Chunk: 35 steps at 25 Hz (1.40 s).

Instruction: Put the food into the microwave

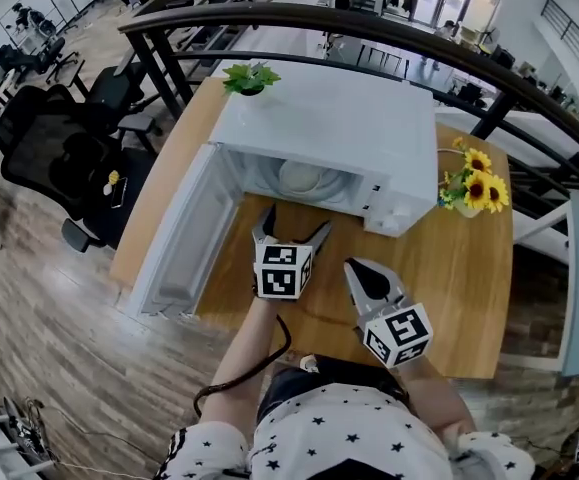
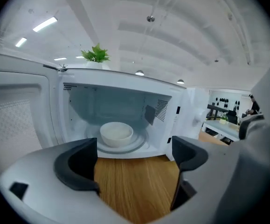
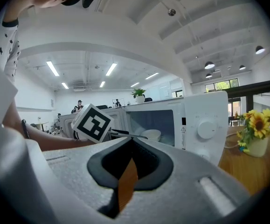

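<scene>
While the wooden table [image 1: 469, 298] fills the middle of the head view, the white microwave [image 1: 339, 128] stands on its far part with the control panel and knob at the right side. Its door [image 1: 179, 238] is swung fully open to the left. The left gripper [image 2: 134, 171] hangs just in front of the open cavity, above the bare wood. Its jaws are wide apart and between them only the table surface shows, so it holds nothing. The right gripper [image 3: 129, 157] is just beside it on the right, a little nearer to the person. Its jaws are pressed together with only a thin slit between them, and nothing is in them. A vase of sunflowers [image 1: 474, 178] stands on the table to the right of the microwave. The white bowl [image 2: 117, 133] sits inside the microwave on the round turntable, near the middle of the cavity; what is in it I cannot make out. A small green plant [image 1: 249, 76] stands on top of the microwave at its far left corner.
</scene>
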### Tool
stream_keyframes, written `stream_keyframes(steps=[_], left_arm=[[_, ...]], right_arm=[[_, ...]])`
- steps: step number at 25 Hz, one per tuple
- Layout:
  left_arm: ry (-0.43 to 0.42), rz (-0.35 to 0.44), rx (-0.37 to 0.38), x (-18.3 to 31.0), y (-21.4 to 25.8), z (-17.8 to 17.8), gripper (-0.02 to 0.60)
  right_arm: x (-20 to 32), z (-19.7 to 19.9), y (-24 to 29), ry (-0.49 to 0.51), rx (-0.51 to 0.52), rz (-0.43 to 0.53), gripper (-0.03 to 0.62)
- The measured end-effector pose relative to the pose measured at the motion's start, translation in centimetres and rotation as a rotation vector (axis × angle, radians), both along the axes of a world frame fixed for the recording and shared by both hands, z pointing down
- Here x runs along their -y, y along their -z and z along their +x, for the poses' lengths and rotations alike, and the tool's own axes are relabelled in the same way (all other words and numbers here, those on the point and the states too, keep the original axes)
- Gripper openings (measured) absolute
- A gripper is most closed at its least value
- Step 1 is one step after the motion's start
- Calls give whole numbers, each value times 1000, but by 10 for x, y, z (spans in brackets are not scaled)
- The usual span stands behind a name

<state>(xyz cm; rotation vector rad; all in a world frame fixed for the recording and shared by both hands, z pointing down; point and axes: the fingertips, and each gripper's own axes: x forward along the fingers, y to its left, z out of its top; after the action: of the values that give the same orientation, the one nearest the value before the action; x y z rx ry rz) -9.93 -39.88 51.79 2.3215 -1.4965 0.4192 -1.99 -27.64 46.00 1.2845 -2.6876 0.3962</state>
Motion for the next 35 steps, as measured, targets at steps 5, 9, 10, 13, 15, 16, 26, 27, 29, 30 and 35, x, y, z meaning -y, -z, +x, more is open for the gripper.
stream_keyframes(steps=[5,9,10,13,15,16,26,27,29,30,35], left_arm=[[29,22,-26,-47,16,-7,405],[61,70,-39,-83,34,-11,274],[70,84,-42,-91,39,-12,242],[96,109,-40,-116,48,-18,170],[108,120,-49,-134,53,-20,137],[114,125,-55,-142,55,-21,120],[144,181,-96,-208,82,-33,29],[146,183,-101,-213,84,-34,28],[150,186,-116,-223,87,-37,25],[150,188,-123,-227,88,-38,25],[160,190,-138,-245,87,-45,23]], right_arm=[[-28,4,8,-22,-1,24,5],[-49,10,14,-43,-2,44,5],[-53,11,15,-48,-2,47,5],[-67,14,17,-57,2,51,5],[-76,16,17,-59,0,52,5],[-81,17,17,-59,-2,54,5],[-111,16,29,-39,5,92,6],[-114,15,30,-36,7,95,5],[-121,13,32,-27,9,101,5],[-123,12,32,-23,9,104,5],[-136,7,33,-7,9,114,6]])
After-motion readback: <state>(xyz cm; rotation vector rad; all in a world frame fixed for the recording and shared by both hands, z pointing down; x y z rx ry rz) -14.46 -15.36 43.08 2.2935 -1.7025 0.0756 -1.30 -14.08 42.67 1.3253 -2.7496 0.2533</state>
